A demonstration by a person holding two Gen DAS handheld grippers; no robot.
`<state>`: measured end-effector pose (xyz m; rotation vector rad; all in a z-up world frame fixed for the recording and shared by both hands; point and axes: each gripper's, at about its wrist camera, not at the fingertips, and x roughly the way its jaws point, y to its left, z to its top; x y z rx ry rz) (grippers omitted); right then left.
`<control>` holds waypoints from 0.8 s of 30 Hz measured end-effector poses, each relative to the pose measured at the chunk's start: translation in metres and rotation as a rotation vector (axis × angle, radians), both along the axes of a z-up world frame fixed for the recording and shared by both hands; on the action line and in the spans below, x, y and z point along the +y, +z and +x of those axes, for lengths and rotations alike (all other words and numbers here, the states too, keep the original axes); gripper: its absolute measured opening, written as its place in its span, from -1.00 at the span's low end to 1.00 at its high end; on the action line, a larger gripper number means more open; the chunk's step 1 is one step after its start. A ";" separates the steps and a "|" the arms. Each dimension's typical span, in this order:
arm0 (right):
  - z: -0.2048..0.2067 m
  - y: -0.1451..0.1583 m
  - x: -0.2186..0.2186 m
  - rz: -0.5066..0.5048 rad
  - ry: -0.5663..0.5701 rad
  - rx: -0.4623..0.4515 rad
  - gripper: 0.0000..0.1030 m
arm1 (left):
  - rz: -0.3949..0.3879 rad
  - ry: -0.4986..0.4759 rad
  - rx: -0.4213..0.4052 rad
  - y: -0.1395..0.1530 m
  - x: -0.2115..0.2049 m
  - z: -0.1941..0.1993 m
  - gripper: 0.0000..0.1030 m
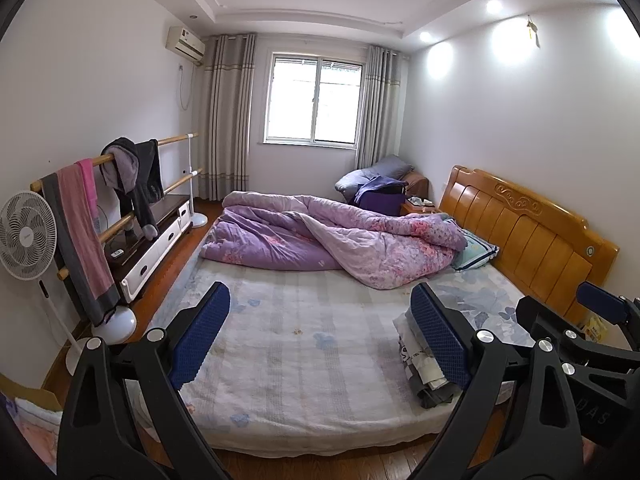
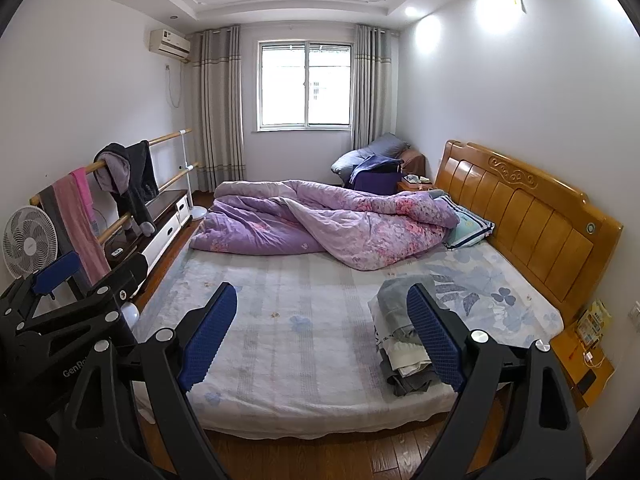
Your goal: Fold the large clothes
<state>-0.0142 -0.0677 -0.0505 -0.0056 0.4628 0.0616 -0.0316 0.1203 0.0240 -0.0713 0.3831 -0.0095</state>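
Clothes stack (image 2: 404,344) on bed (image 2: 300,344) — beyond right tongs (image 2: 322,338), left tongs (image 1: 320,336), both spread, empty.

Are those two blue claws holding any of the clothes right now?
No. The left gripper and right gripper are both open and empty, above the bed; the pile of clothes lies untouched.

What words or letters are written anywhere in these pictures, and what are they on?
"GenRo", cut off: on the left tool's body, seen from the right wrist view.
"DAS", partly seen: on the right tool's body, seen from the left wrist view.
Black print on the folded clothes: too small to read.
Air conditioner sticker: too blurred.
Fan hub logo: too small.
Yellow packet beside the headboard: blurred.
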 end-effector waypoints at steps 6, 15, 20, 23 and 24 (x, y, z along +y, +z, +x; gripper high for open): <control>0.006 -0.001 -0.004 0.003 -0.003 0.005 0.63 | 0.003 -0.004 0.005 0.001 0.002 0.004 0.79; 0.006 -0.005 -0.003 0.004 -0.006 0.008 0.63 | 0.009 -0.003 0.008 0.004 0.003 0.008 0.79; 0.008 -0.005 -0.006 0.008 -0.005 0.012 0.63 | 0.015 -0.003 0.007 0.008 0.012 0.013 0.79; 0.008 -0.005 -0.006 0.011 -0.005 0.012 0.63 | 0.012 -0.005 0.010 0.008 0.013 0.014 0.79; 0.008 -0.005 -0.006 0.009 -0.006 0.012 0.63 | 0.014 -0.006 0.010 0.009 0.017 0.016 0.79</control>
